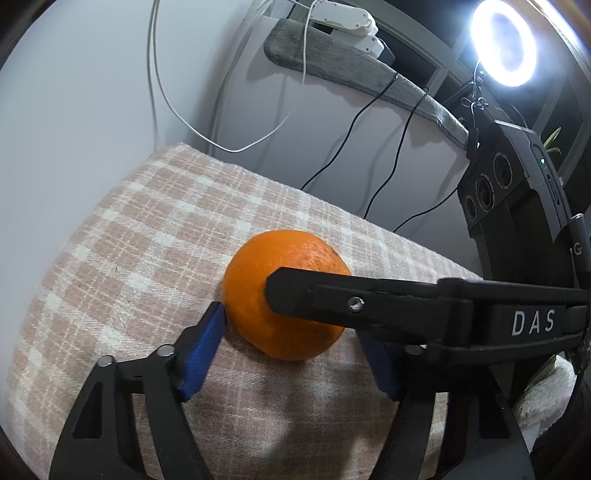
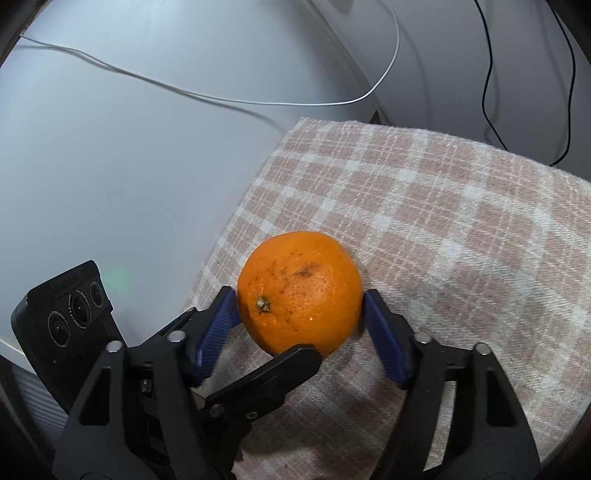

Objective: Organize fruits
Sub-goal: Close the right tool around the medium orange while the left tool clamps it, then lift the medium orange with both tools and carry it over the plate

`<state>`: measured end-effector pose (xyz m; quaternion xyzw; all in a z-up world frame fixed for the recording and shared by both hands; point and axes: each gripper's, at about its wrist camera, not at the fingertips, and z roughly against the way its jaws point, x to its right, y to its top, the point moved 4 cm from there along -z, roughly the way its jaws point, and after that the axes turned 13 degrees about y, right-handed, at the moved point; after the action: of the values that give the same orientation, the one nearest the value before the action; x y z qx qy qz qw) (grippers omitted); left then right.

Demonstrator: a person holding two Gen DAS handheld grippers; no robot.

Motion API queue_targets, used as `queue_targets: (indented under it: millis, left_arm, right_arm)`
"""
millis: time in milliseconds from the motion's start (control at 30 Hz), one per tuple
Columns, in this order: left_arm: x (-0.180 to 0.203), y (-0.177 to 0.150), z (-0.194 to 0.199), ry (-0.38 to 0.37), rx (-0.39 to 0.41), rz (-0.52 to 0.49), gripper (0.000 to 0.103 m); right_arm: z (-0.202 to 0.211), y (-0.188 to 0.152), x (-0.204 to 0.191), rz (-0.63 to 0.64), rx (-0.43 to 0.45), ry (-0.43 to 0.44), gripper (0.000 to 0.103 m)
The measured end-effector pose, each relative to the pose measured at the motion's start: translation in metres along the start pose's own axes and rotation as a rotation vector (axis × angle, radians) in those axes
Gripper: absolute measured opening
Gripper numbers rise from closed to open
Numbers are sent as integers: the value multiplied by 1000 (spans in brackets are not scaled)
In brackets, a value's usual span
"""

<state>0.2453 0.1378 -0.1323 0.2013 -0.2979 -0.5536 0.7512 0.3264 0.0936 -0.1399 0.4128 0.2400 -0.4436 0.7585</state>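
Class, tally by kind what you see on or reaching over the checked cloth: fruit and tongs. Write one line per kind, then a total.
orange: 1
tongs: 2, the left tongs and the right tongs, both set around the one fruit
Total: 3

A room at home fitted out for recording; a pink-and-cream checked woven cloth (image 1: 155, 236) covers a small surface set against plain white walls; a lit ring light (image 1: 504, 42) stands clamped at the right; white cables (image 1: 162, 92) and black cables (image 1: 343, 147) hang loose down the wall; a white power strip (image 1: 343, 18) rests above a grey padded strip (image 1: 354, 70).
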Motion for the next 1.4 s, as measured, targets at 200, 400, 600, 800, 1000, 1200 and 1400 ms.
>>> queue_targets:
  millis: [200,400,600,800,1000,1200,1400]
  left_arm:
    - [1,-1,2,9,9,-12,69]
    - [5,-2,5,15,19,-31,69]
    - [11,-2,16,19,43,-39,69]
    - [19,-4,30,18,70,-47,69]
    - [30,-6,42,14,100,-71,69]
    - [44,-9,54,4,120,-89,69]
    - [69,-13,68,-9,139,-123,69]
  right_arm:
    - [-2,0,-2,27,9,-10,72]
    - [3,-4,-5,50,14,-19,71]
    - [11,-7,-9,60,28,-12,71]
    - [24,-10,-19,87,44,-14,71]
    - [41,-14,-26,102,67,-11,71]
    - [64,-24,-36,119,94,-15,71]
    - [90,-35,-44,127,130,-20,71]
